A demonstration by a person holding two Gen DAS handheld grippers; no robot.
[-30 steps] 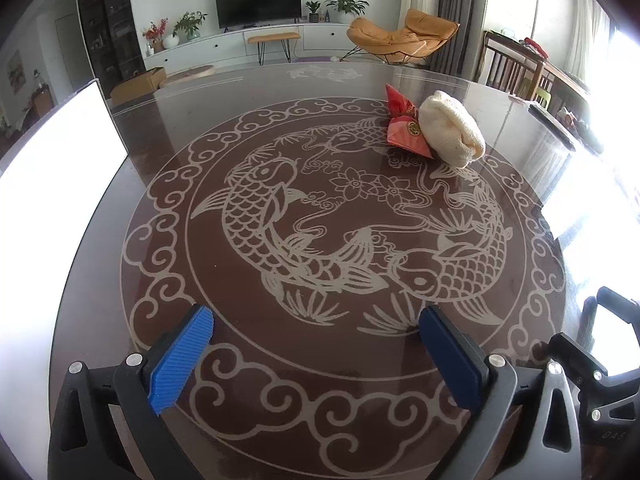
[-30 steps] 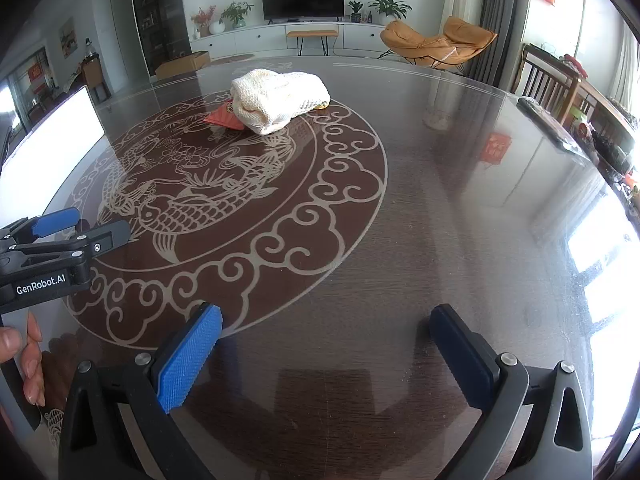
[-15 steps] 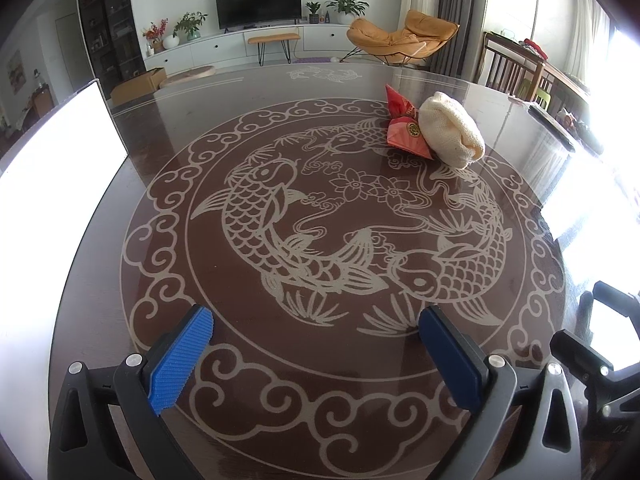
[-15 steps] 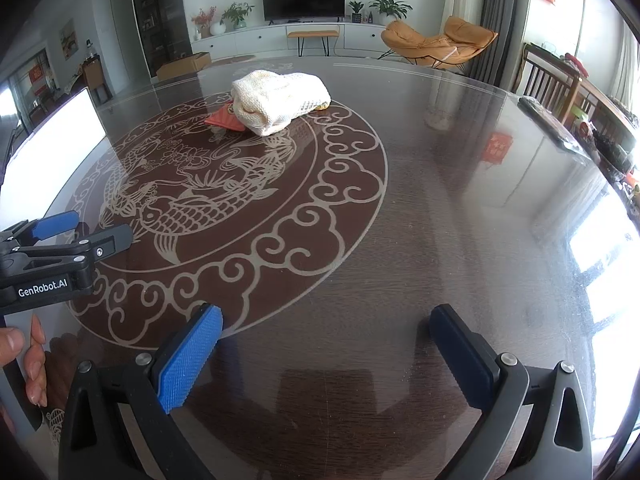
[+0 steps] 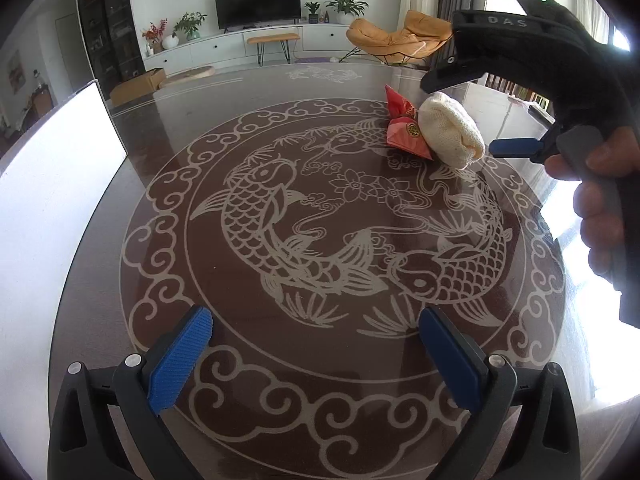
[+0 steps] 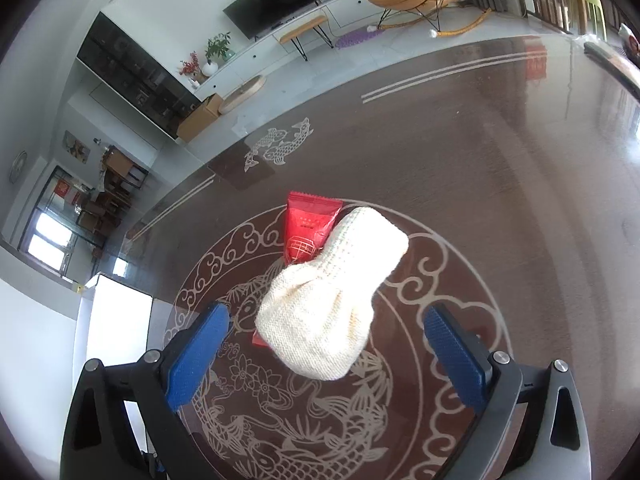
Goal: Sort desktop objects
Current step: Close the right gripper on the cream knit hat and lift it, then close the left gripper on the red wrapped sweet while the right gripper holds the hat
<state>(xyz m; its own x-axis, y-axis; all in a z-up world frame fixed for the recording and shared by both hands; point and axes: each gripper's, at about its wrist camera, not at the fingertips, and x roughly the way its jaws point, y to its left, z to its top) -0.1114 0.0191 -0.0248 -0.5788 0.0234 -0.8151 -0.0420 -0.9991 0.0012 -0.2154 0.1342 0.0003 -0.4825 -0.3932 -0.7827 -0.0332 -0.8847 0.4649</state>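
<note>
Hovering above the counter, the right gripper, jaws apart, is centred over the cream knitted bundle lying lengthwise between them upon the red packet; the left gripper, jaws apart, is well away.

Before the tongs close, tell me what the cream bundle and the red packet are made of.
Cream bundle: looks like knitted or woven cotton cloth, matte, with a visible ribbed weave.
Red packet: probably plastic or foil film, glossy, with a crimped, serrated top edge.

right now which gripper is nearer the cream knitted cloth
Right. The right gripper hovers open just above the cream knitted cloth; the left gripper sits open far back across the table.
</note>
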